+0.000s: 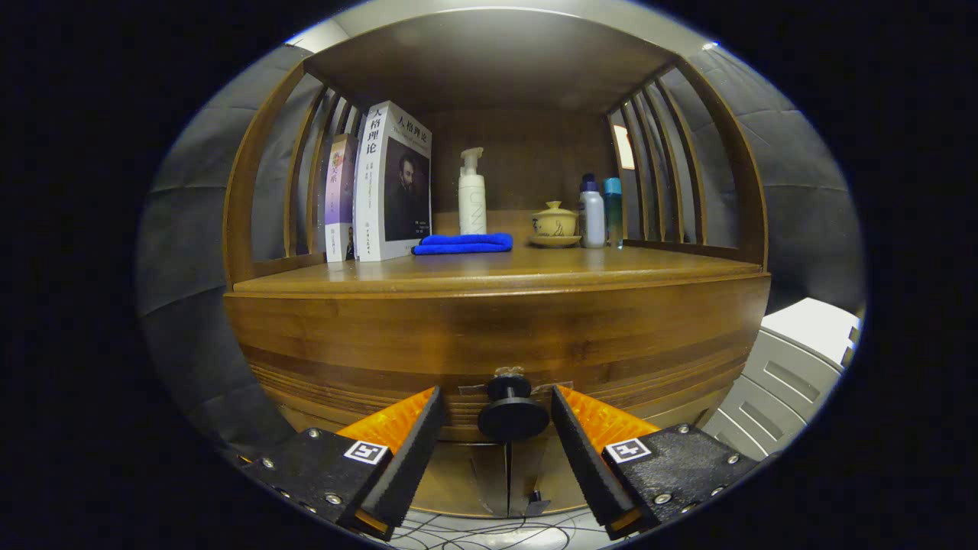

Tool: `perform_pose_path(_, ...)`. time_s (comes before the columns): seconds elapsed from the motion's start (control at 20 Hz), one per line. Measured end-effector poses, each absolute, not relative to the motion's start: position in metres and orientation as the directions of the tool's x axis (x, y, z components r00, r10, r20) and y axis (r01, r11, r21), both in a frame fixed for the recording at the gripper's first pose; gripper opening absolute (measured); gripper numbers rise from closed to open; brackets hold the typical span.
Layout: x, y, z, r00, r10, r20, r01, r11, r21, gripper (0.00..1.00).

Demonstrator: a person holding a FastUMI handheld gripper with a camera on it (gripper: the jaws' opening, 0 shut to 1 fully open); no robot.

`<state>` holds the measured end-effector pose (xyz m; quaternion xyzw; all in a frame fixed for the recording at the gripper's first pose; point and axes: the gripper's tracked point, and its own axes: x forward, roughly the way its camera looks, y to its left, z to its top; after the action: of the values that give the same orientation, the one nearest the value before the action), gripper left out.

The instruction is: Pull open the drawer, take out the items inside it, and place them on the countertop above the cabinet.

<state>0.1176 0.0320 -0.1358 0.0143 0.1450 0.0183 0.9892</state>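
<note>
Gripper [495, 416] spread wide, fingers flanking the drawer knob [513, 412] without touching. Drawer [497, 344] shut, contents hidden. Above, on the countertop [535, 267]: books [382, 187], blue cloth [464, 244], pump bottle [472, 195], lidded cup [555, 223], two bottles [600, 212].

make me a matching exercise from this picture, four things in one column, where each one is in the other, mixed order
Things:
1. knob
2. blue cloth
3. books
4. teacup

Places:
A. upright at the countertop's left end
B. between the open gripper's fingers, on the shut drawer front
C. lying in front of the pump bottle
D. on a saucer, beside the two bottles at the right

Pairs: 1-B, 2-C, 3-A, 4-D
</note>
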Motion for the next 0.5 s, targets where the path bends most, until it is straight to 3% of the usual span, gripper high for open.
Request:
perform_pose_path(0.3,0.120,0.026,-0.138,0.956,0.031,-0.292,-0.028,0.999,0.017,0.74)
perform_pose_path(0.5,0.125,0.019,-0.138,0.956,0.023,-0.291,-0.020,1.000,0.012,0.54)
